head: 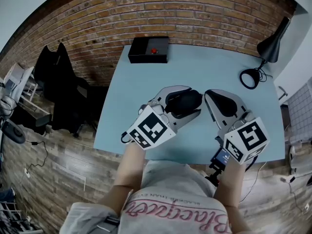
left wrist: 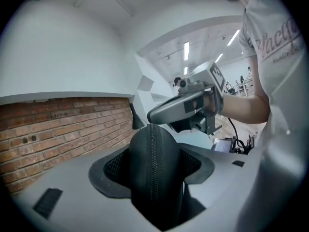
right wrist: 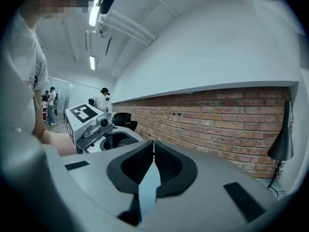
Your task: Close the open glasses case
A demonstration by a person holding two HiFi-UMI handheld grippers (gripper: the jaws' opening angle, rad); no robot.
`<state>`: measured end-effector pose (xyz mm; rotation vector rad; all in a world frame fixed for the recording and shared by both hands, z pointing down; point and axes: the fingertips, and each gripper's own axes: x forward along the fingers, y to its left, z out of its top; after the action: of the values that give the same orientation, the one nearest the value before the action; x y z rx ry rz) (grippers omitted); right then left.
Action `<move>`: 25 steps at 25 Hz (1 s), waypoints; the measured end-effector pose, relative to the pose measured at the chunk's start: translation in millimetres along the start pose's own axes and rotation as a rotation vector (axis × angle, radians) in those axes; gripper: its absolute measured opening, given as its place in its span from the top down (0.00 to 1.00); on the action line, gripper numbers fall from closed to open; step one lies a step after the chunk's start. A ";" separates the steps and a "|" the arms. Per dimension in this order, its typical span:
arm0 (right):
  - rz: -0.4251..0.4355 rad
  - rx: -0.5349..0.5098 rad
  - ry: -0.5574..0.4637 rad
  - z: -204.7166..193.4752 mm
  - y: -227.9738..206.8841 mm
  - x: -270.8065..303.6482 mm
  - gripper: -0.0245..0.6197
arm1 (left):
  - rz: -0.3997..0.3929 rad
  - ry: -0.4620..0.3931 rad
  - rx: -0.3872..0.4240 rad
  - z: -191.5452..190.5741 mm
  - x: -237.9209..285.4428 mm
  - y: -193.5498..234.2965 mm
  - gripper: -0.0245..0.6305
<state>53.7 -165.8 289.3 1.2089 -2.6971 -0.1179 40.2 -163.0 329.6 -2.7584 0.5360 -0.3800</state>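
A black zippered glasses case (head: 180,103) is held above the light blue table (head: 195,62), and my left gripper (head: 195,100) is shut on it. In the left gripper view the case (left wrist: 154,173) fills the gap between the dark pads (left wrist: 113,170). Its two halves meet along the zipper seam that faces the camera. My right gripper (head: 208,94) hovers just to the right of the case, apart from it. Its jaws (right wrist: 153,146) are shut with the tips touching and nothing between them. The right gripper view shows the left gripper and the case (right wrist: 118,140) off to the left.
A black box with a red button (head: 148,49) sits at the table's far edge. A black desk lamp (head: 270,45) stands at the far right, its round base (head: 250,78) on the table. A brick wall runs behind. Dark chairs (head: 58,82) stand on the left.
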 end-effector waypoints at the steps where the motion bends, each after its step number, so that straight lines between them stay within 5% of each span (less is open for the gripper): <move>1: 0.000 0.013 0.006 -2.9 -1.6 -0.2 0.93 | -0.008 -0.029 -0.010 4.1 -1.8 -0.6 0.55; 9: 0.088 0.145 -0.002 -14.1 2.5 1.8 0.93 | -0.048 -0.139 -0.043 22.7 -12.6 -1.1 0.55; 15: 0.138 0.203 0.043 -26.1 8.6 7.0 0.93 | -0.063 -0.118 -0.061 13.8 -14.6 -3.3 0.55; 19: 0.044 0.093 0.102 -38.2 2.1 11.2 0.93 | -0.059 -0.119 -0.072 13.9 -15.2 1.3 0.55; 25: -0.057 0.033 -0.048 -13.3 -13.3 4.2 0.93 | 0.083 0.006 -0.030 -11.8 -9.1 19.2 0.55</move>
<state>63.3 -177.8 301.0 1.3093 -2.7160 -0.1120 22.2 -179.2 332.1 -2.7536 0.6609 -0.3636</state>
